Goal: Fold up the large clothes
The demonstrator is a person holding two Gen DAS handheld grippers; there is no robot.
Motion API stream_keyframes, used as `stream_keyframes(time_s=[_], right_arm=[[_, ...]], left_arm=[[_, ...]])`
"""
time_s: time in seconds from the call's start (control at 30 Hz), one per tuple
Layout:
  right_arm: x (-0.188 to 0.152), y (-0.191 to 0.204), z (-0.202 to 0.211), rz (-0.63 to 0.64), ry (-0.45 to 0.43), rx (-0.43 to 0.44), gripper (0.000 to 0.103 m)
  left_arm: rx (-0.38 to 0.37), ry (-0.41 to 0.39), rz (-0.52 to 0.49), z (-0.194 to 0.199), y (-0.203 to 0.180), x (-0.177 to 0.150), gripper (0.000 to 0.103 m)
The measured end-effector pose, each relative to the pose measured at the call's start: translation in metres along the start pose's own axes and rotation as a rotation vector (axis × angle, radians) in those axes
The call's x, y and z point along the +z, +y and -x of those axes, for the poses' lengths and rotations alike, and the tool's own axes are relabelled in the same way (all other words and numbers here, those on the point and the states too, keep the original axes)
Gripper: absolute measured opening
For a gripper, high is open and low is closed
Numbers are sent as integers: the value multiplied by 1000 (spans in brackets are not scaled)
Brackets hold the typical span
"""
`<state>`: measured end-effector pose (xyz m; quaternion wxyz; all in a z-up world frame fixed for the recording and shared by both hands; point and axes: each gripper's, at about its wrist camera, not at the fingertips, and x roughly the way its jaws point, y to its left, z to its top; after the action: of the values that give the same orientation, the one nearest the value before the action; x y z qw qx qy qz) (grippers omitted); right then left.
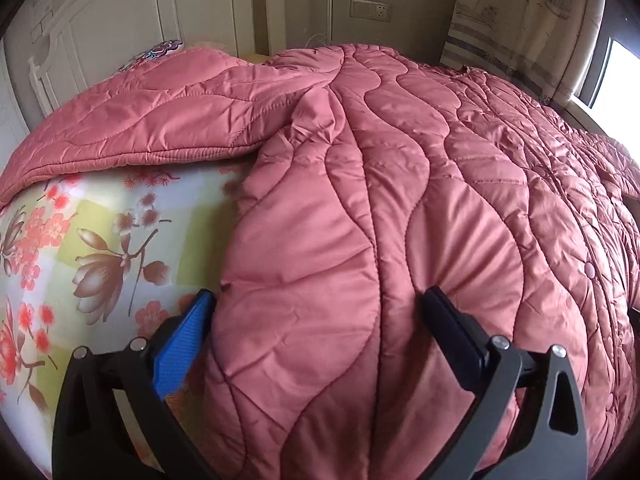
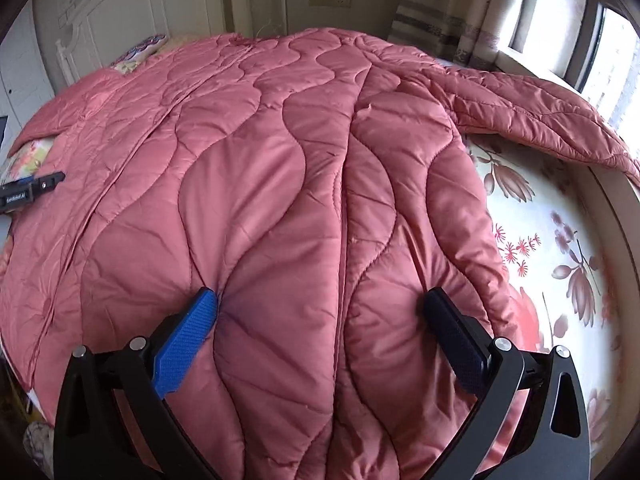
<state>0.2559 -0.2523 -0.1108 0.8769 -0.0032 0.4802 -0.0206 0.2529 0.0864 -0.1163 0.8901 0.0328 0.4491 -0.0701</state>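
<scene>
A large pink quilted padded coat [image 1: 400,200] with wavy stitching lies spread over a bed and fills the middle of both views. In the left wrist view one sleeve [image 1: 160,112] stretches toward the upper left of the frame, and a pink snap button [image 1: 589,268] shows at the right. In the right wrist view the other sleeve [image 2: 540,112] runs off to the upper right.

The left tool [image 1: 320,304] sits at the bottom of its frame, released, jaws wide apart: the blue-padded finger [image 1: 188,340] stands just off the coat's left edge over the sheet, and the dark finger presses on the padding, so the coat's edge lies between them. The right tool [image 2: 320,304] is likewise released and wide, both fingers resting on the coat, with a bulge of fabric between them. The left tool also appears at the left edge of the right wrist view [image 2: 30,192].

Beneath the coat lies a floral bedsheet with pink and brown blossoms [image 1: 100,248]. A white carved headboard [image 1: 120,8] stands at the upper left, a wall socket [image 1: 370,10] at the top centre, and a bright window [image 2: 608,60] at the upper right.
</scene>
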Motion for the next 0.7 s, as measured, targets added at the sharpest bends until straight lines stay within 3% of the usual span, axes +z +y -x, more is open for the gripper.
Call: stream_keyframes(time_s=[0.4,0.7], right_arm=[[4,-9,0,232,158,131,99],[-22,-9,24,279,224,189,99]], left_arm=[[22,1,51,20,-4,-23,101],[0,39,24,27,-4,-20,101]])
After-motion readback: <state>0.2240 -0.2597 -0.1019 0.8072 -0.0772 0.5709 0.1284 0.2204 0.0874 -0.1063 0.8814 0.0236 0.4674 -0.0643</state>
